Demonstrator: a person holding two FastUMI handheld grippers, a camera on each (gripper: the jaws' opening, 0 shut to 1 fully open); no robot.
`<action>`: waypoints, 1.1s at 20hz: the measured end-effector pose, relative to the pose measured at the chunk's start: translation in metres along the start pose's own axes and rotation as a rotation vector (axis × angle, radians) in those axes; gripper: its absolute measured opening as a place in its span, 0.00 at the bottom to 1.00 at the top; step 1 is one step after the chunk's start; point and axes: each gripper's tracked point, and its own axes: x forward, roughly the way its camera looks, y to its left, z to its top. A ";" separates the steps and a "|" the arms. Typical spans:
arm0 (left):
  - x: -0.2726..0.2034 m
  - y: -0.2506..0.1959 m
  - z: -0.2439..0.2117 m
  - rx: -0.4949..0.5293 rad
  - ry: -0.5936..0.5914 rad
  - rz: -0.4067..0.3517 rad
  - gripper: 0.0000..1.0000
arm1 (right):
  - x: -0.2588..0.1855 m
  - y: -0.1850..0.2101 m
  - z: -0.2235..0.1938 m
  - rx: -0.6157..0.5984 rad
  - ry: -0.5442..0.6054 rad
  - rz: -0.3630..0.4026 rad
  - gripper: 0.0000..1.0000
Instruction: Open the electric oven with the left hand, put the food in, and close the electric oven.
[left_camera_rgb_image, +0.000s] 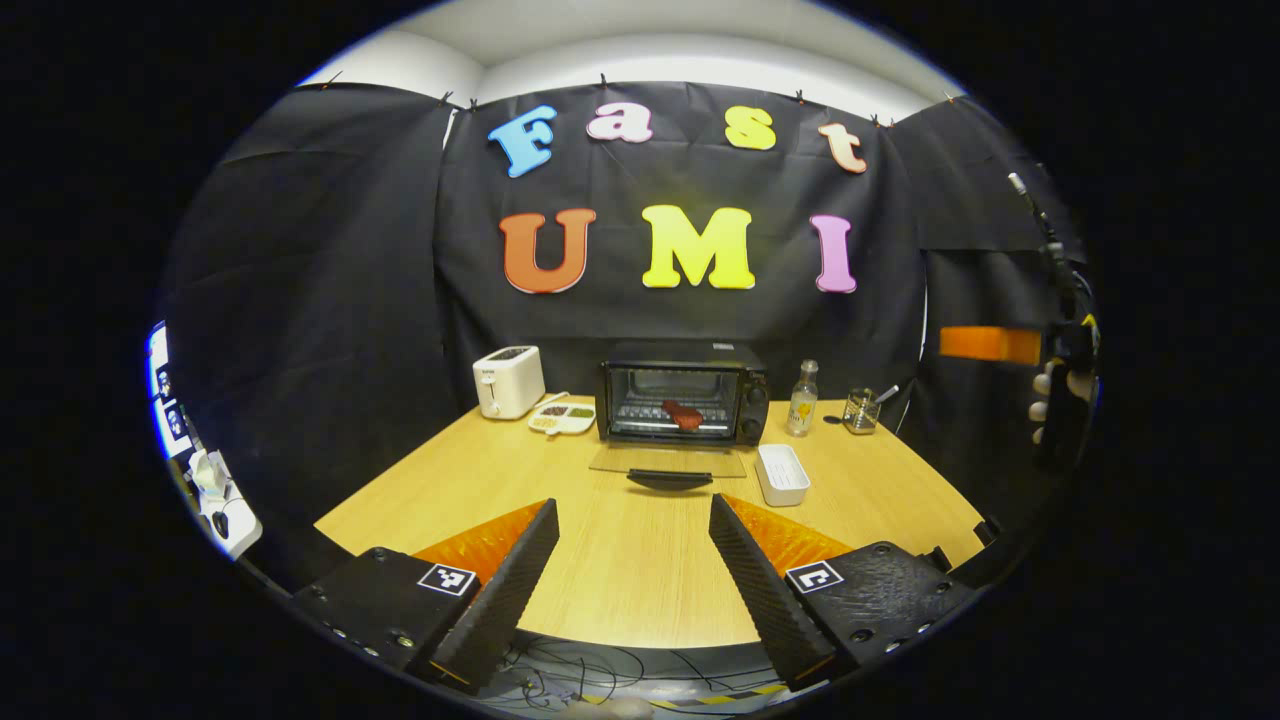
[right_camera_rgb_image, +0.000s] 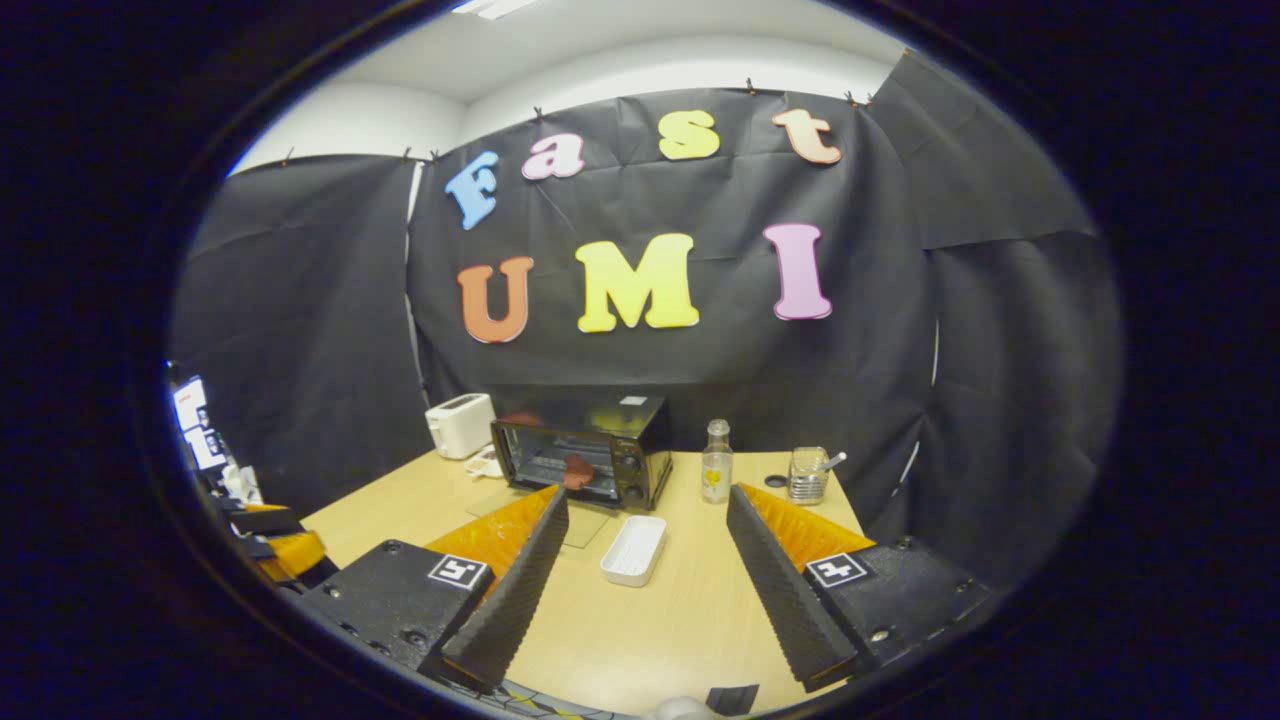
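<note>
Closing the oven (left_camera_rgb_image: 683, 403) is the step in hand, by my reading: its glass door (left_camera_rgb_image: 668, 462) lies folded down flat on the surface (left_camera_rgb_image: 620, 560) and the food (left_camera_rgb_image: 684, 414) sits on the rack inside. Best: bring the left hand-held gripper (left_camera_rgb_image: 632, 560) under the door's dark handle (left_camera_rgb_image: 668, 479), lift in an arc, push shut. Both the left and the right hand-held gripper (right_camera_rgb_image: 645, 560) are spread wide, holding nothing, well short of the oven.
</note>
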 end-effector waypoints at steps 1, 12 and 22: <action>0.009 -0.007 -0.010 -0.007 0.035 0.027 0.97 | -0.008 -0.008 -0.005 -0.022 0.011 0.015 1.00; 0.145 -0.068 -0.067 0.011 0.206 -0.048 0.97 | -0.025 -0.106 -0.025 -0.028 0.075 -0.134 1.00; 0.295 -0.058 -0.094 0.095 0.270 -0.150 0.97 | -0.004 -0.116 -0.016 0.074 0.143 -0.436 1.00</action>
